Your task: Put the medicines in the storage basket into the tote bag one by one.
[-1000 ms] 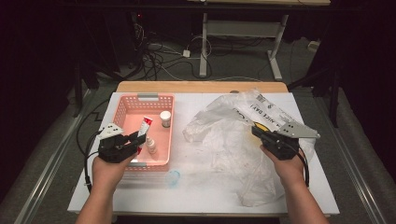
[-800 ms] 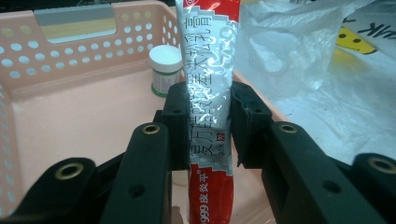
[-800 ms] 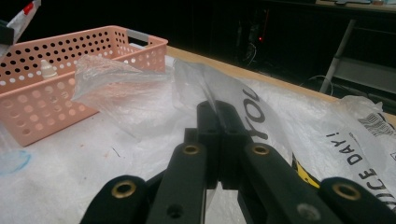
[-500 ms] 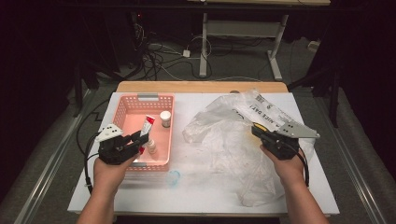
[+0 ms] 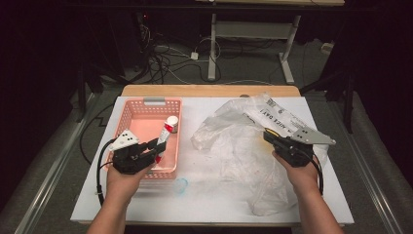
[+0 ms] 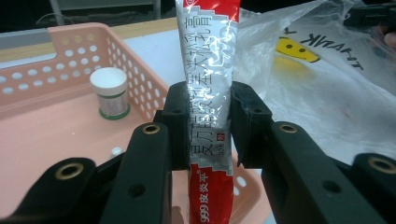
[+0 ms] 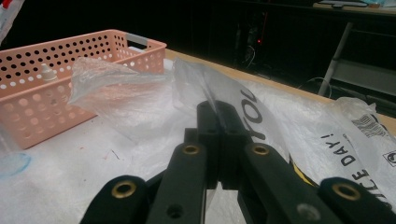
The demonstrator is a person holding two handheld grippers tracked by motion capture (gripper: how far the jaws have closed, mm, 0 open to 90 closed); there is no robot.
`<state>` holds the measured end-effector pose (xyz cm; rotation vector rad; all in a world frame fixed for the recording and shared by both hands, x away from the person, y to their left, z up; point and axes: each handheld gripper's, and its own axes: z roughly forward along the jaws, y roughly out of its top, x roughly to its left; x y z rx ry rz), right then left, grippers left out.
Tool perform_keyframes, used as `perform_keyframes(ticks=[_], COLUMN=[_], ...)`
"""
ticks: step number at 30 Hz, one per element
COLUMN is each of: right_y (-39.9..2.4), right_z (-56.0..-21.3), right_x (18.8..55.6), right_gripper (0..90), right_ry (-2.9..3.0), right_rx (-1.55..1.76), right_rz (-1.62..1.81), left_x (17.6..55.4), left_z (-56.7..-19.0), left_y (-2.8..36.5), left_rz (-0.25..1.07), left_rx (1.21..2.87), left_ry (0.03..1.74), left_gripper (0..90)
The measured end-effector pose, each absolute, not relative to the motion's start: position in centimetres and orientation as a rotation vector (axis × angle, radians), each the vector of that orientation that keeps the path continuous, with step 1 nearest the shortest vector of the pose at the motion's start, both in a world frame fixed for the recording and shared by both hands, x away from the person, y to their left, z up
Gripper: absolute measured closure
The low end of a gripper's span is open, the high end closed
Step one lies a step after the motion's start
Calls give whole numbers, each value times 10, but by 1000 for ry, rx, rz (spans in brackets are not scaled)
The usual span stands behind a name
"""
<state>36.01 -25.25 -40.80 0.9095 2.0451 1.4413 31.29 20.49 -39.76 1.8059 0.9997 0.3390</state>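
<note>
My left gripper [image 5: 155,147] [image 6: 211,122] is shut on a red and silver tube [image 5: 165,132] [image 6: 212,79], pinched at its middle and held slanting above the right part of the pink basket [image 5: 144,111] [image 6: 42,79]. A small white jar [image 5: 172,121] [image 6: 109,92] stands upright in the basket. My right gripper [image 5: 268,136] [image 7: 218,116] is shut on a fold of the clear plastic bag [image 5: 229,146] [image 7: 140,112], which has black lettering and a yellow smiley and lies crumpled across the right half of the white table [image 5: 146,204].
A small clear bluish cup [image 5: 181,185] [image 7: 10,163] lies on the table just in front of the basket. A wooden strip [image 5: 209,90] runs along the table's far edge. Beyond it are cables and desk legs on a dark floor.
My left gripper has carried the tube a little to the right and slightly up over the basket. The right gripper and the bag have stayed put.
</note>
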Motion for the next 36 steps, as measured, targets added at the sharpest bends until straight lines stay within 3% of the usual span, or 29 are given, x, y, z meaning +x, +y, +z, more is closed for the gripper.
perform_keyframes(ticks=[19,36], right_y=[-253,-252], right_z=[-406,-405], right_x=[359,356], right_gripper=[900,900], right_ry=[2043,2035], right_rx=[907,897], right_rz=[1444,1441], left_x=[298,296], left_z=[-386,-410], left_y=[156,105], left_rz=[252,193], left_rx=[1818,1934], left_ry=[844,756], left_gripper=[685,685])
